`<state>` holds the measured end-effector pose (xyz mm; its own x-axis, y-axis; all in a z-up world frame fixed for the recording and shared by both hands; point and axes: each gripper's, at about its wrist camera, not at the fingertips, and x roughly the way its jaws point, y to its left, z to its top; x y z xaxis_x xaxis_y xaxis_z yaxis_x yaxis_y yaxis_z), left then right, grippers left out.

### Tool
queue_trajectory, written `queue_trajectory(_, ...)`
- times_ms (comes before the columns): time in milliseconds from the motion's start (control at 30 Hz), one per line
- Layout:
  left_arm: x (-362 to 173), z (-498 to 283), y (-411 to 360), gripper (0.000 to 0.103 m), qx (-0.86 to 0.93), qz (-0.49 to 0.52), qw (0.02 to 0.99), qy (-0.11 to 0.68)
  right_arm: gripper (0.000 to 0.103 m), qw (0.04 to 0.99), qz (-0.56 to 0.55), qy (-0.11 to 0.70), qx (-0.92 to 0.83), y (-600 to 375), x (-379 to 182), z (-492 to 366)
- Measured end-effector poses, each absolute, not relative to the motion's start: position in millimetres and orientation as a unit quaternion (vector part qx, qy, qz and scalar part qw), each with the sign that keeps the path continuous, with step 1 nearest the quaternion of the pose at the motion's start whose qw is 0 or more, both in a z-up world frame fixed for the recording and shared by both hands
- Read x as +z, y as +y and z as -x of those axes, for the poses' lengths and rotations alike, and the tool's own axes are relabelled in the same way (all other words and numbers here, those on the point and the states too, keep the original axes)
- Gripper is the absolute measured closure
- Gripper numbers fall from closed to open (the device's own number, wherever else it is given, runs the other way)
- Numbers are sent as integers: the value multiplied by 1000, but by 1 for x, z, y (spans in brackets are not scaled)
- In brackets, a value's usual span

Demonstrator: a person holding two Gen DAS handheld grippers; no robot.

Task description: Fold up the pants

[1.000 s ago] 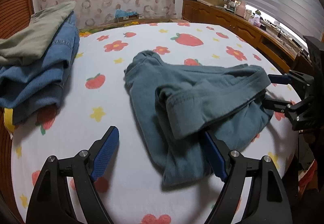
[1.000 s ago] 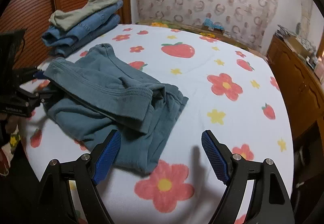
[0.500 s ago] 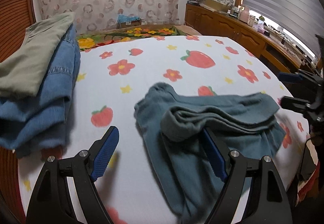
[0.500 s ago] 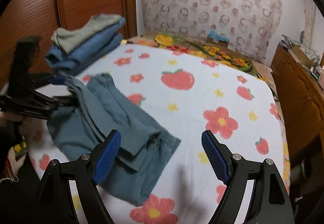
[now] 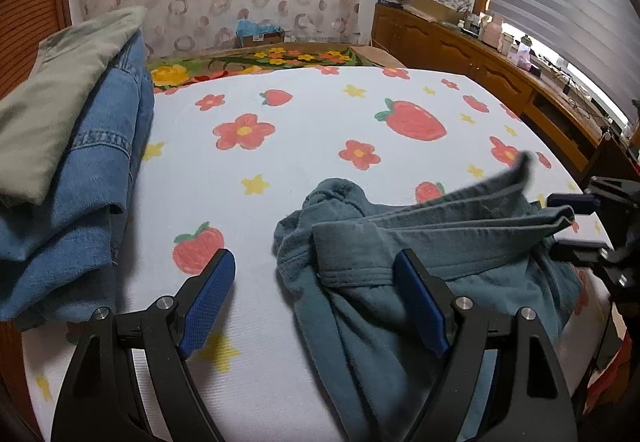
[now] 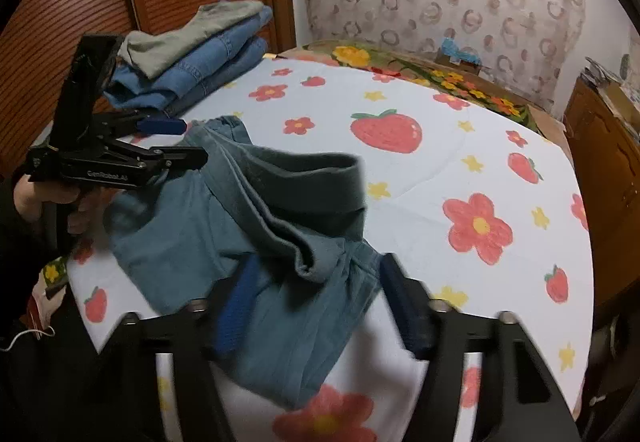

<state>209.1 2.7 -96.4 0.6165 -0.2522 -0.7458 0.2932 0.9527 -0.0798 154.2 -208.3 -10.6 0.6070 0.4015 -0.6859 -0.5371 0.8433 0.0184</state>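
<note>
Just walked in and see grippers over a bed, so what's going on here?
A person with a gripper in each hand is working on crumpled teal pants on a flower-print sheet. The right gripper has just been closing around the pants' near edge, though blur hides whether its pads press yet. The left gripper stands open at the waistband end, holding nothing. Folded jeans are stacked nearby.

Soft matt teal cloth pants (image 5: 460, 254), printed fabric sheet (image 5: 320, 146), denim stack (image 5: 80, 202).

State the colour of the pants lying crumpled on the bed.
The pants are a muted teal blue, clearest in the right wrist view.
</note>
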Motion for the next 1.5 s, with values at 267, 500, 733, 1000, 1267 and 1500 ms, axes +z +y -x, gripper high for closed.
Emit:
queue_trajectory(267, -101, -211, 6, 20, -162, -11, 894, 417, 93, 890, 91, 359, 265, -203, -5, -186)
queue_trajectory(500, -103, -213, 10, 20, -169, 4, 890, 423, 94, 900, 86, 351, 242, -197, -9, -194)
queue_trajectory(733, -99, -210, 10, 20, -159, -1, 897, 413, 74, 900, 55, 370, 225, -210, -9, -194)
queue_trajectory(1000, -85, -178, 7, 20, -175, -10, 900, 400, 73, 898, 24, 378, 225, -231, -10, -150)
queue_trajectory(1267, -90, -151, 3, 20, -188, -14, 893, 408, 73, 889, 7, 394, 235, -240, -16, -108)
queue_trajectory(1500, -106, -148, 2, 20, -169, -26, 889, 425, 88, 883, 2, 402, 242, -241, -25, -100)
